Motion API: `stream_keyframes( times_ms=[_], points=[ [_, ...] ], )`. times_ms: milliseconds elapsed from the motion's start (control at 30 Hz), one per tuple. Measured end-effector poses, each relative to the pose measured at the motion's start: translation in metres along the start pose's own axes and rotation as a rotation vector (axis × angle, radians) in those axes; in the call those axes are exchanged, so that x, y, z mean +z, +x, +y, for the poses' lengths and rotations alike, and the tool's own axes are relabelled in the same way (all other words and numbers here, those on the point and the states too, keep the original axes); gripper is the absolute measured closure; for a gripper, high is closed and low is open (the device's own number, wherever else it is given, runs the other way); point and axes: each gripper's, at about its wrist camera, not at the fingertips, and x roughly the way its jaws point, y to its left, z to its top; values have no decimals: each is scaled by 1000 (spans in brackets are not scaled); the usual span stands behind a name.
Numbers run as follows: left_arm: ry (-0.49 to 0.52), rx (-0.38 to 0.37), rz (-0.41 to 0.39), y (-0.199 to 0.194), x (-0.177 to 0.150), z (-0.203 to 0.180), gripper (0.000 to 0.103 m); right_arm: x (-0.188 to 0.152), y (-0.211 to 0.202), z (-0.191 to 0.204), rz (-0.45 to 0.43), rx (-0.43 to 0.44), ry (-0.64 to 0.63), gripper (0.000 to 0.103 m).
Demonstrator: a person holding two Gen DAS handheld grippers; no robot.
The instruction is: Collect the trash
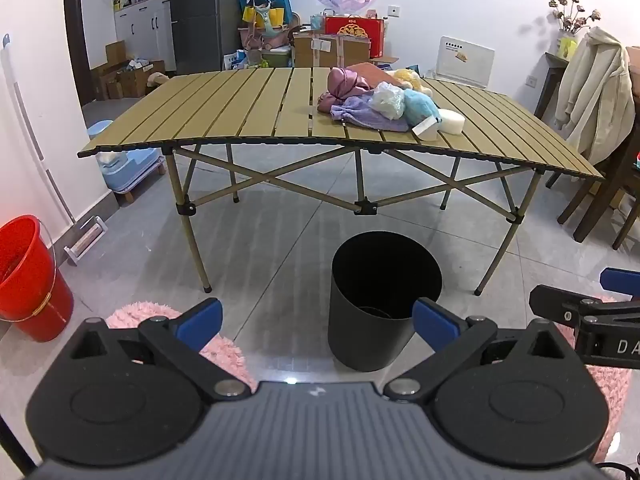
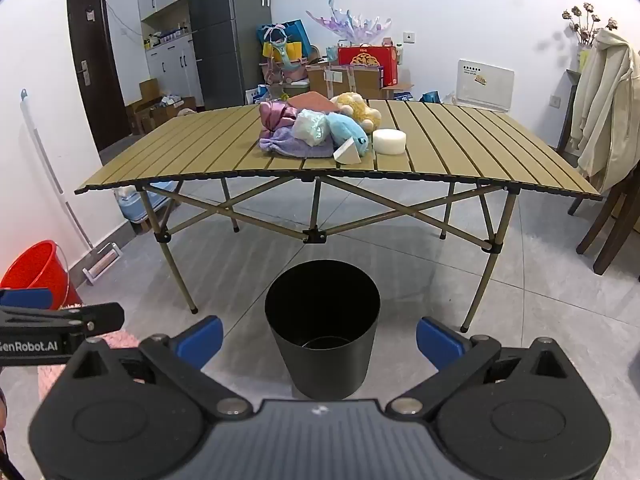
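While both wide: left gripper (image 1: 318, 326), right gripper (image 2: 319, 340), smooth black cylindrical bin (image 2: 322, 328), slatted table (image 2: 200, 152).

**Count of items in view**

We count one folding slat-top table (image 2: 440, 140), one black waste bin (image 2: 322, 344), one red bucket (image 1: 28, 280) and two grippers. On the table we count one white foam disc (image 2: 389, 141), one white foam wedge (image 2: 348, 153), one blue plush toy (image 2: 347, 130), one yellow plush toy (image 2: 358, 109) and one clear crumpled bag (image 2: 310, 126).
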Motion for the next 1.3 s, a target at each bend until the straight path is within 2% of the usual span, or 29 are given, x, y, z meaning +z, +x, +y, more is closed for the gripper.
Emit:
stream_keyframes(
  times_ms=[1300],
  points=[
    [0, 2, -5, -4, 3, -3, 0, 0, -2, 0, -6, -1, -3, 0]
  ],
)
